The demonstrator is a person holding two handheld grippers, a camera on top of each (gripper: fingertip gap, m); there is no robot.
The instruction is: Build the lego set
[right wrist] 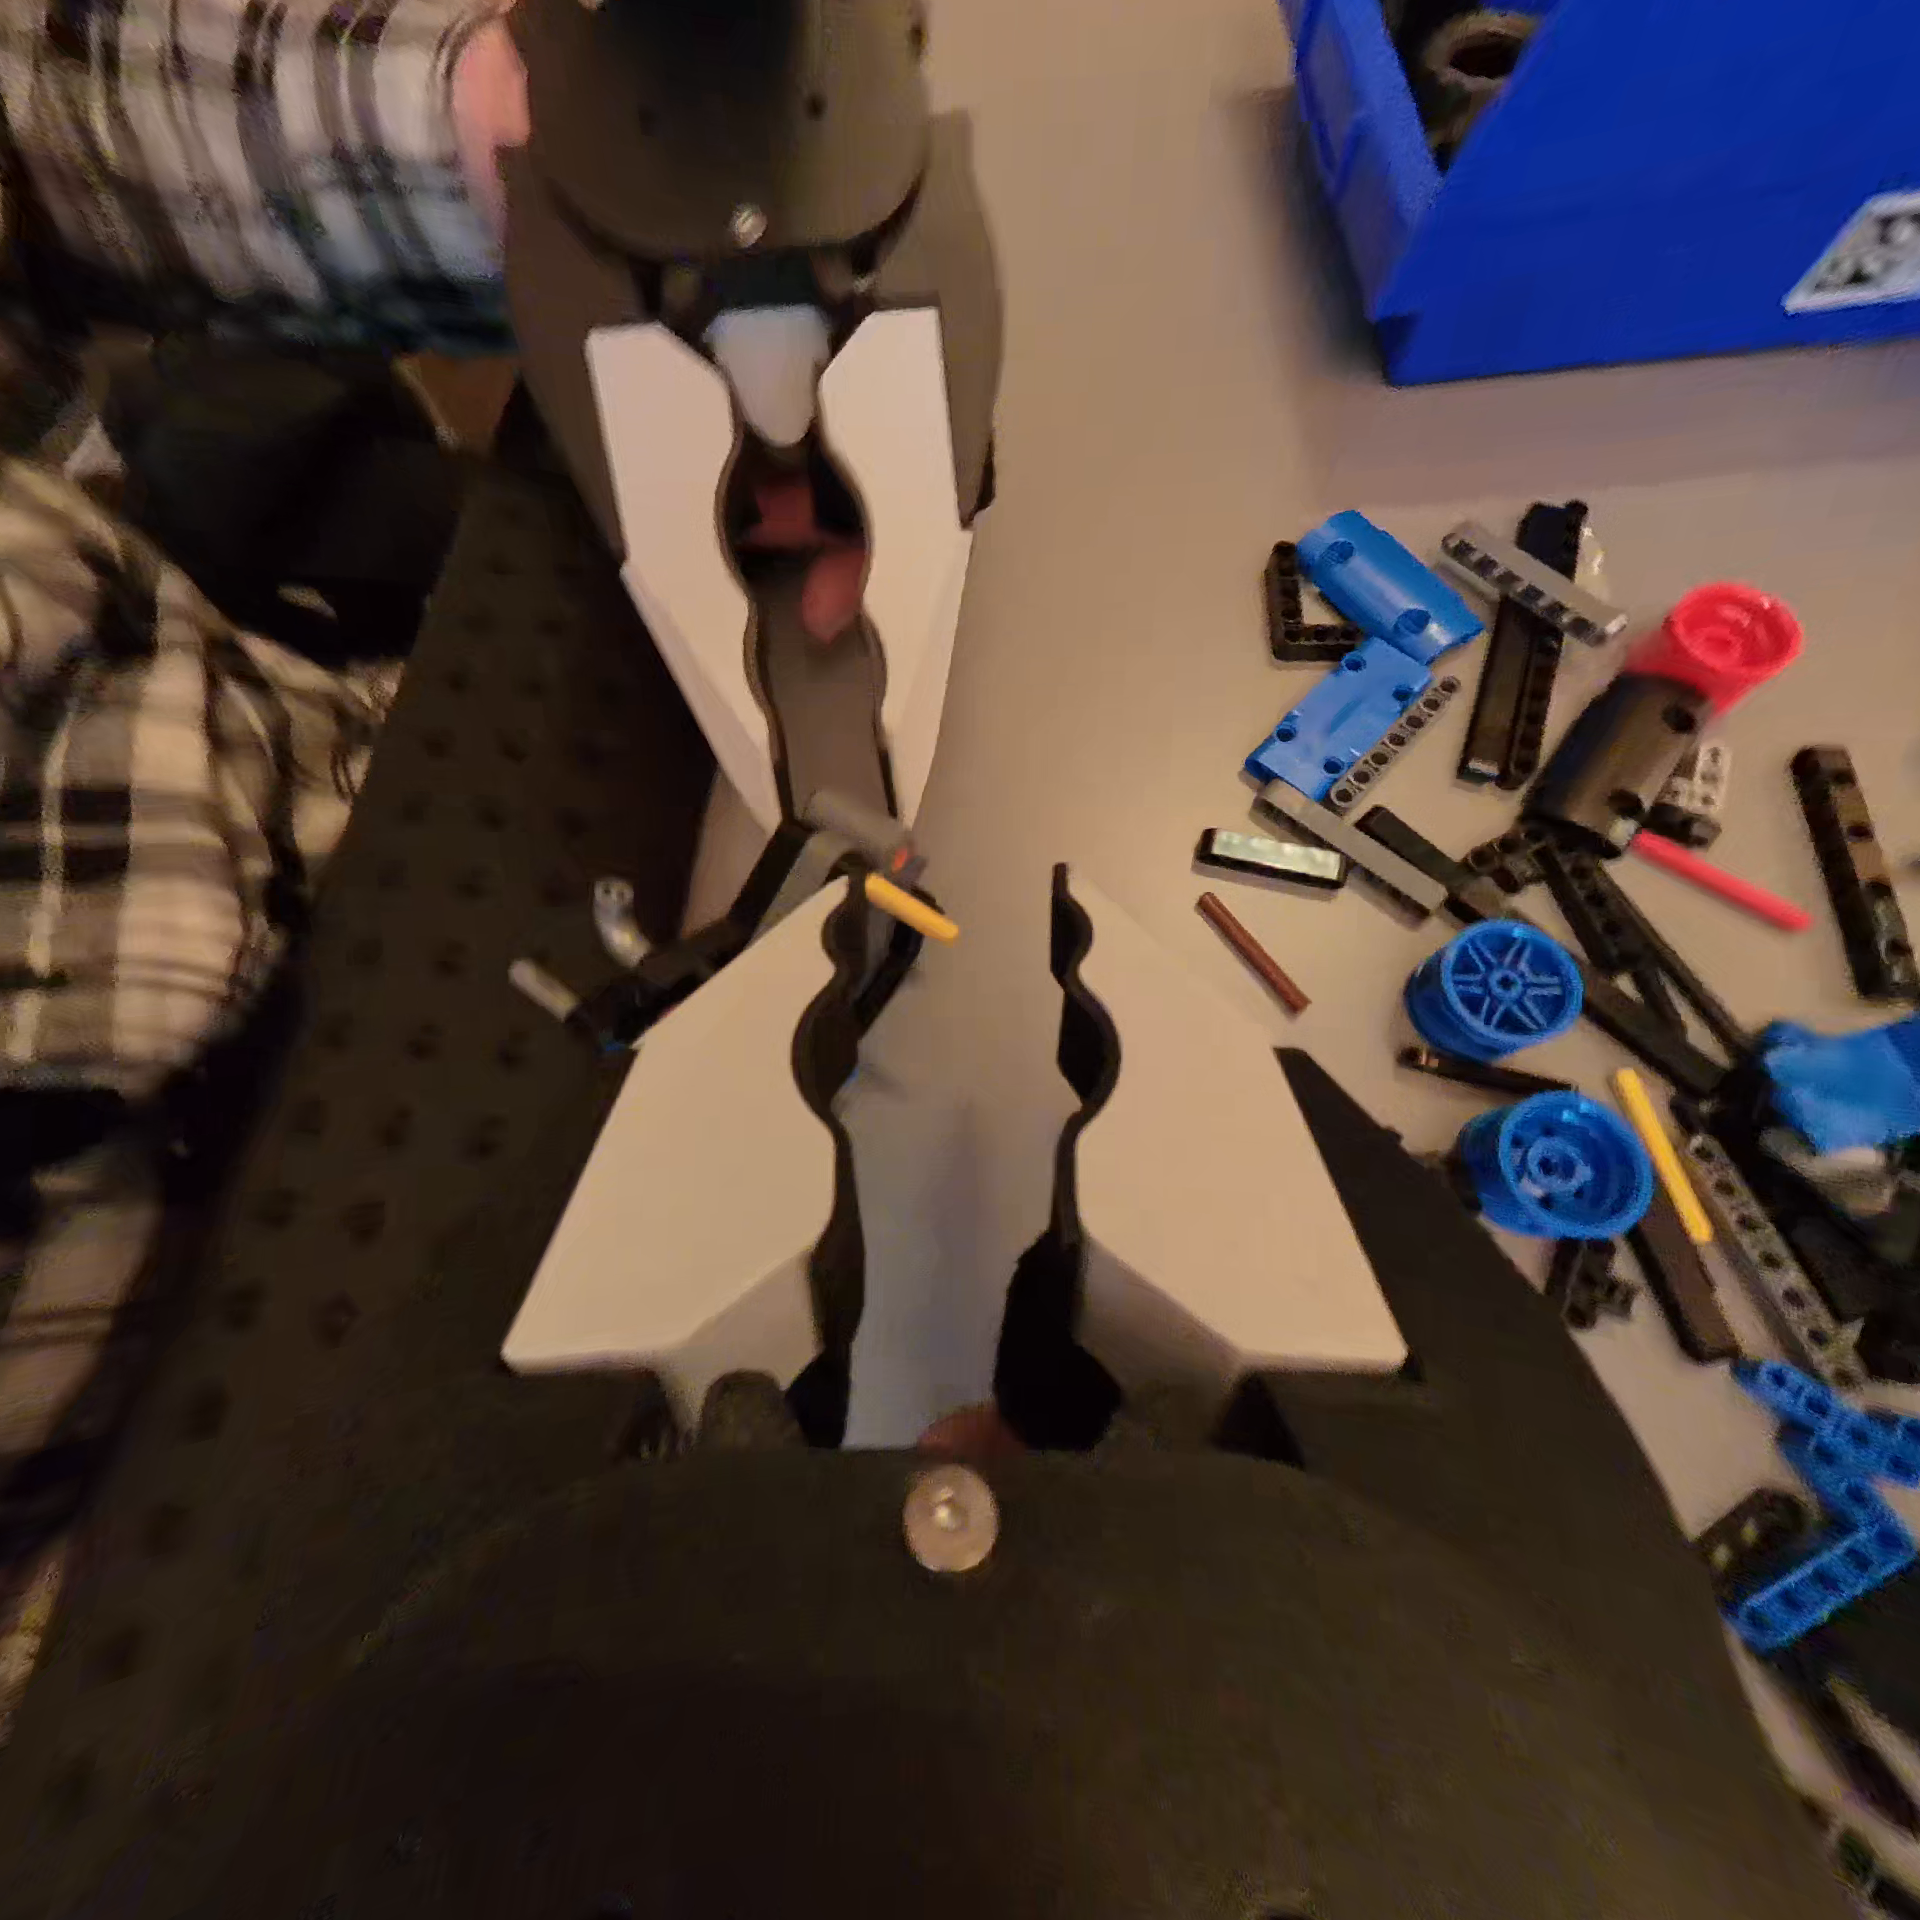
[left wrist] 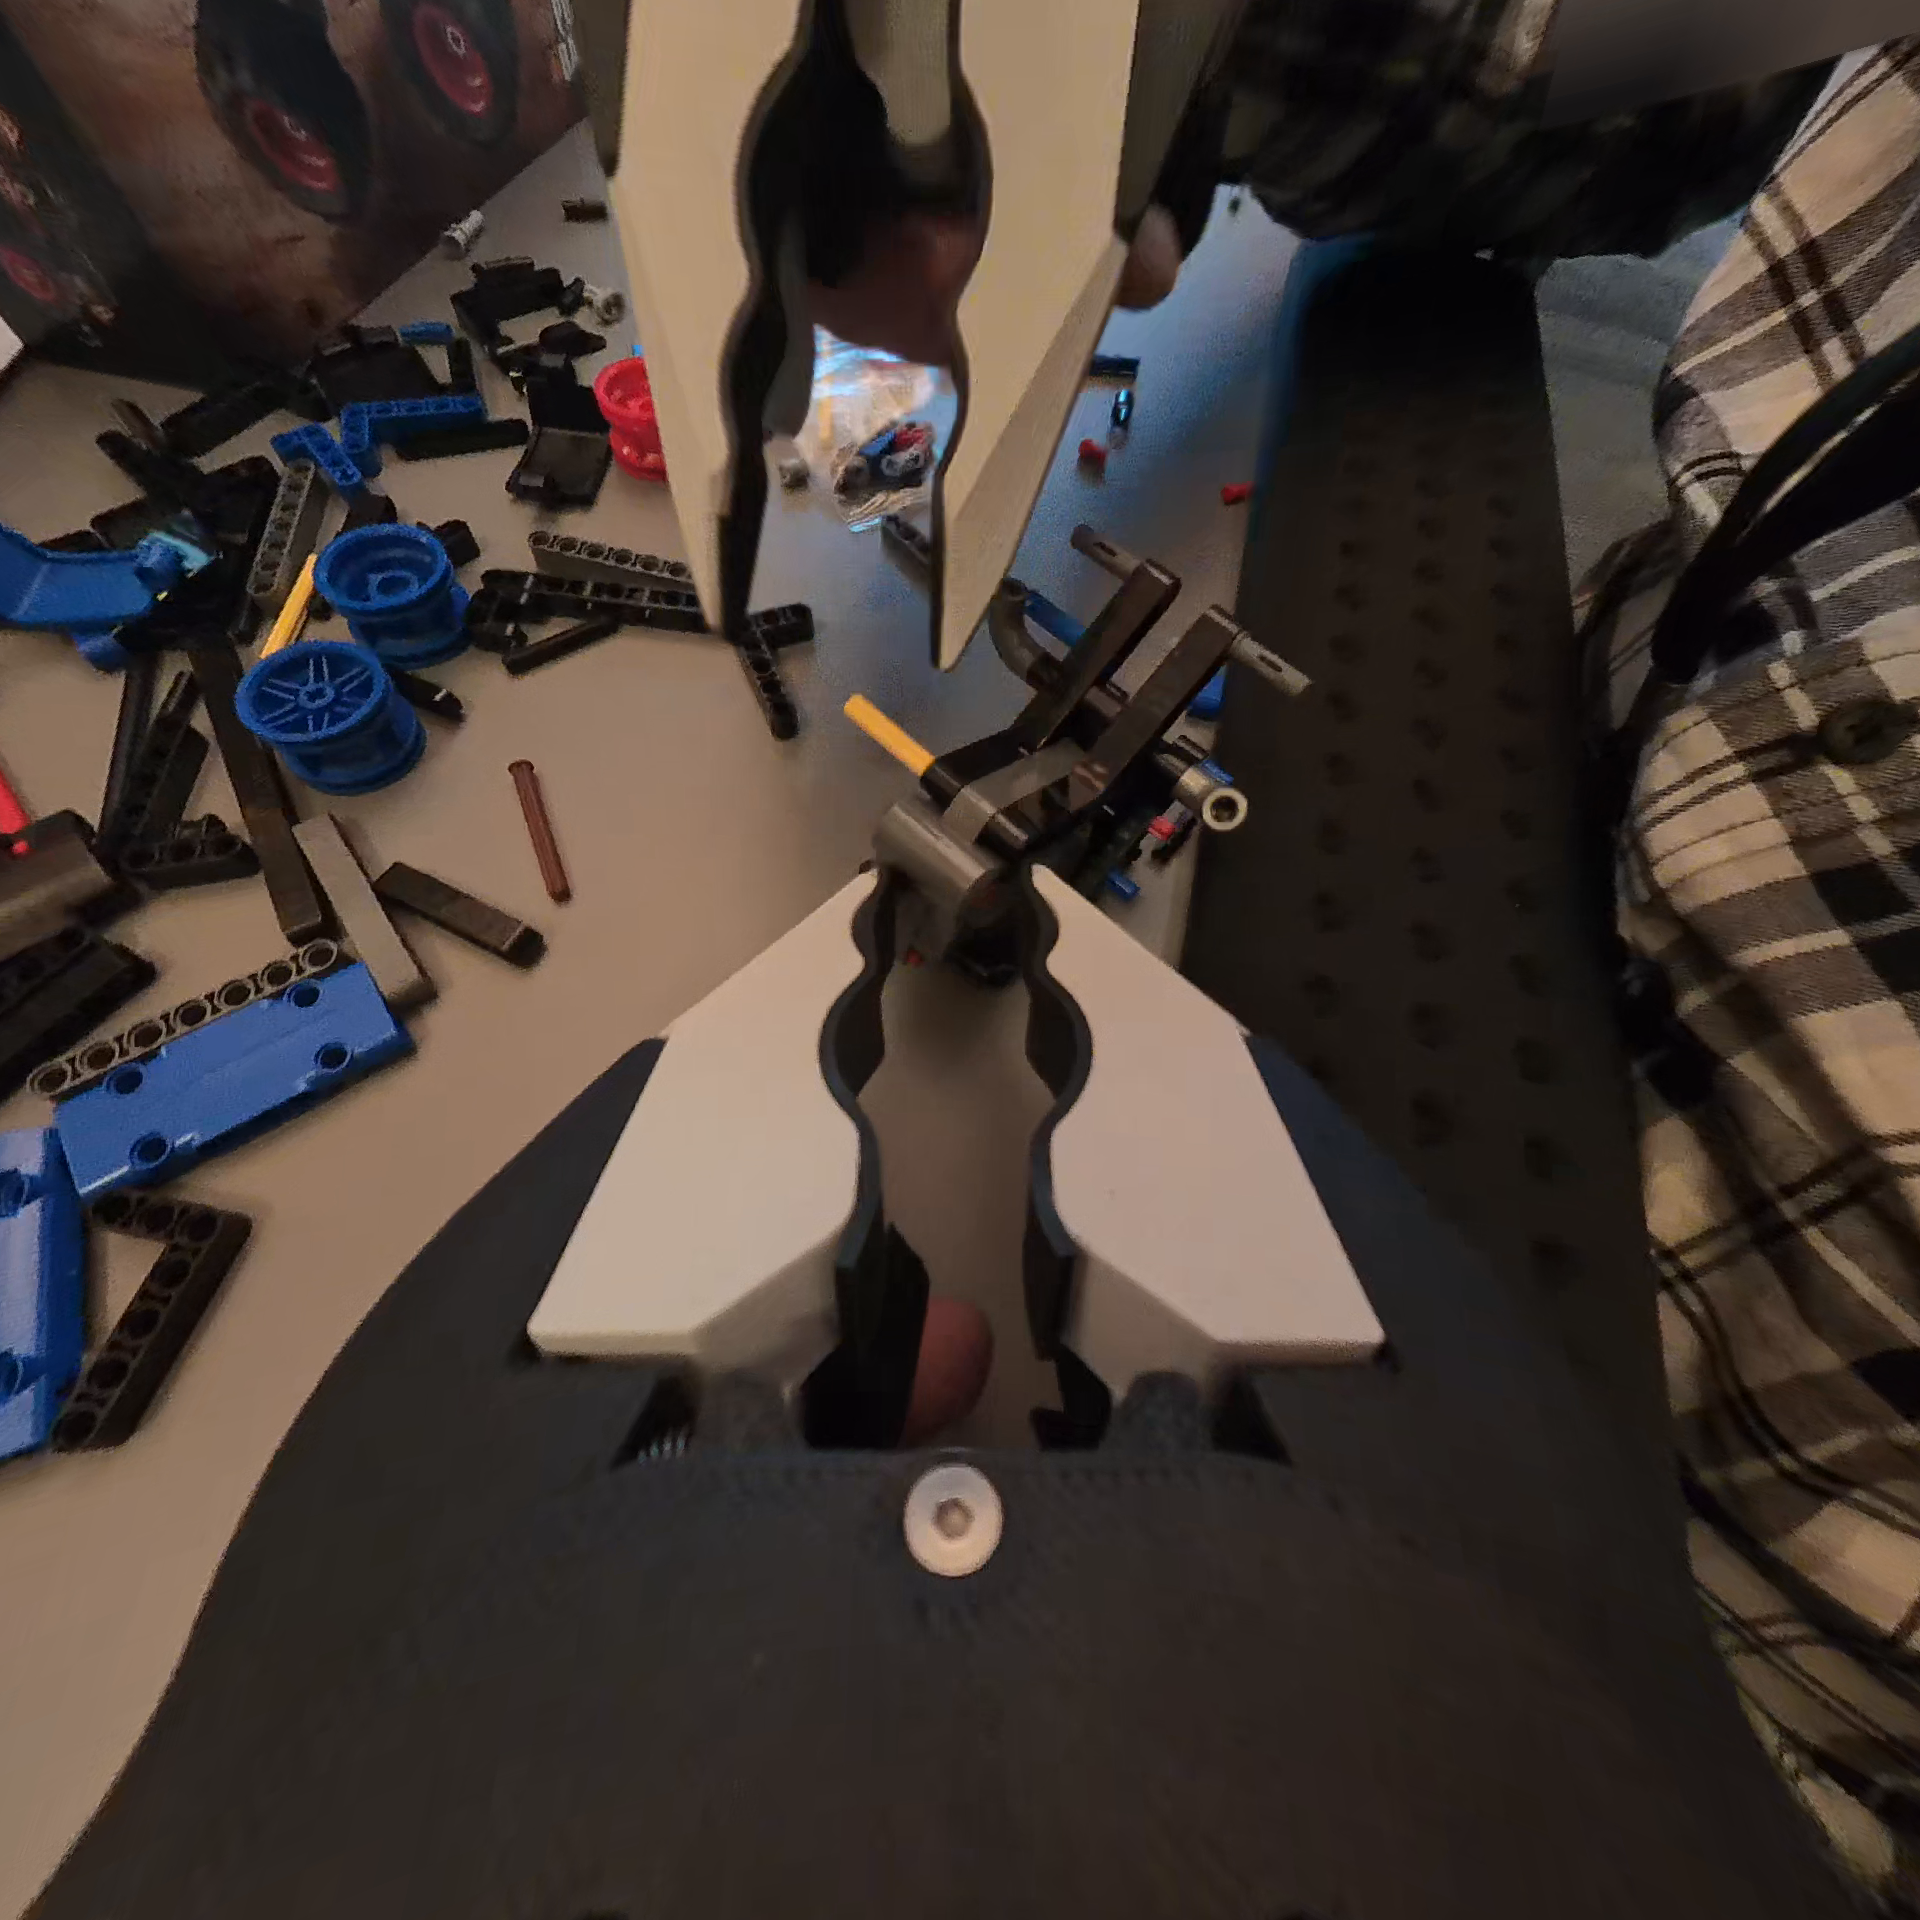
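Left gripper [left wrist: 956, 894] nearest lens, fingers clamped on grey connector end of small black-and-grey lego assembly [left wrist: 1081, 748], lifted over worktop [left wrist: 665, 790] edge beside black perforated mat [left wrist: 1403, 831]. Right gripper [right wrist: 956, 883] opposite, jaws parted wide, gripping nothing; its left finger close against assembly, contact unclear through blur. Blue bin [right wrist: 1621, 208] at far corner of worktop. Loose pile across worktop: blue wheels [left wrist: 343, 665], black beams [left wrist: 592, 603], red wheel [left wrist: 629, 416]. Yellow axle [left wrist: 888, 732] sticks from assembly. Brown axle [left wrist: 540, 829] lies alone near worktop middle.
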